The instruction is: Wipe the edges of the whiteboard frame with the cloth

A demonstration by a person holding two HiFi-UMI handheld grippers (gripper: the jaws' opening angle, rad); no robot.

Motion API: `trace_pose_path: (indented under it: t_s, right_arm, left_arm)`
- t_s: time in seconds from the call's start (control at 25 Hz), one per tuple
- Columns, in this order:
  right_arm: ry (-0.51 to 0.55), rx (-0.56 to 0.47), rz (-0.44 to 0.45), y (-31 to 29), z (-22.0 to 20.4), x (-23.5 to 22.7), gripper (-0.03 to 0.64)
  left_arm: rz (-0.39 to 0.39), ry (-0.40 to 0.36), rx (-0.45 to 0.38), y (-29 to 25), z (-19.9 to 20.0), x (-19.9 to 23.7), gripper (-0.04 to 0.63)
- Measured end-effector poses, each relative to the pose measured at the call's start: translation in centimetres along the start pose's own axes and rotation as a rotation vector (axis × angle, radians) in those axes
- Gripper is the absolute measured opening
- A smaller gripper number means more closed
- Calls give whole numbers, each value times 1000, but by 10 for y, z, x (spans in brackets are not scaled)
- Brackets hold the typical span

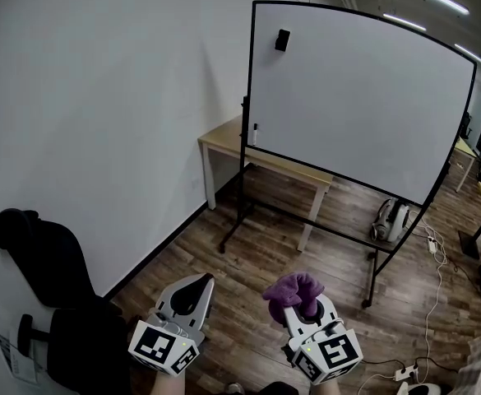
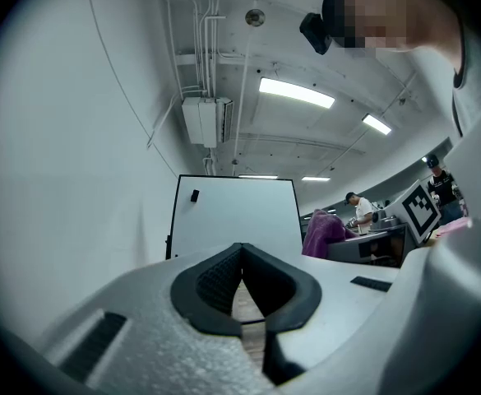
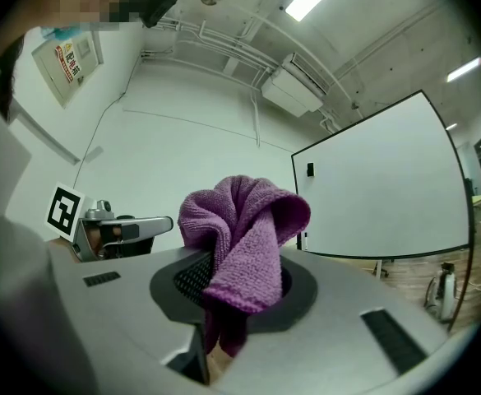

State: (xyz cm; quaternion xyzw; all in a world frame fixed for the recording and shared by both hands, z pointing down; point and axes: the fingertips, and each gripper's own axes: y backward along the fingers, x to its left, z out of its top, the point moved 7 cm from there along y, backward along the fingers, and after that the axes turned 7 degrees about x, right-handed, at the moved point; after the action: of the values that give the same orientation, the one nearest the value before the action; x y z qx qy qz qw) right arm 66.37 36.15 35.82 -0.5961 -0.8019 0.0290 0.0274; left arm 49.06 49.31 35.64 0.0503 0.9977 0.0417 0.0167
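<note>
Head view: both grippers low in front of me, whiteboard (image 1: pixel 355 97) well apart across the room. Wiping not yet begun; I judge this the approach step.

Right gripper (image 1: pixel 306 309): jaws clamped on the purple cloth (image 1: pixel 293 288), which bunches up above them. Right gripper view confirms it: a fold pinched between the pads, the rest flopping forward over the jaw mouth.

Left gripper (image 1: pixel 192 290): jaws drawn together, tips meeting, nothing between them; only a sliver of floor shows through lower down in the left gripper view.

Next move, as I read it: walk in and bring the bunched cloth against the black frame (image 1: pixel 250 81), likely the near upright edge first. The loose fold should lead, so the pads stay off the metal.

Surroundings: wood-plank floor (image 1: pixel 306 245), white wall (image 1: pixel 100 97) on the left, a light wooden table (image 1: pixel 224 142) behind the board's stand. Dark chair (image 1: pixel 43 262) close at my left. Cable and power strip (image 1: pixel 432 245) trail on the floor past the stand's far foot; worth stepping round.
</note>
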Motion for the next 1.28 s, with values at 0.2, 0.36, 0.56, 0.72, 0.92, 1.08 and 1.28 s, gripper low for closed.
trace_pose_path:
  t_s: [0.2,0.36,0.56,0.72,0.92,1.08,1.28]
  right_arm:
    - [7,1,-15,-12,4,-1,67]
    - [1,8,-15,-26,7,-3,67]
    - [17,11,1,-51,12,-9,67]
    - [14,15,9,-71,13,-18,67]
    - [17,13,26,-101,14,-37,67]
    - [20,12,41,-128,18,-57,67]
    - [29,13,57,-161,24,-89,67]
  left_arm:
    - [-10,2,-4,-7,-1,13,17]
    - [-14,5,-5,-13,-1,25,17]
    - [4,8,-20,-25,-1,44,17]
    - [12,13,-19,-41,-5,58,17]
    - [18,5,-30,-68,-6,76,17]
    - [22,3,-29,-98,-6,90,17]
    - [31,-6,-31,-139,-4,105,17]
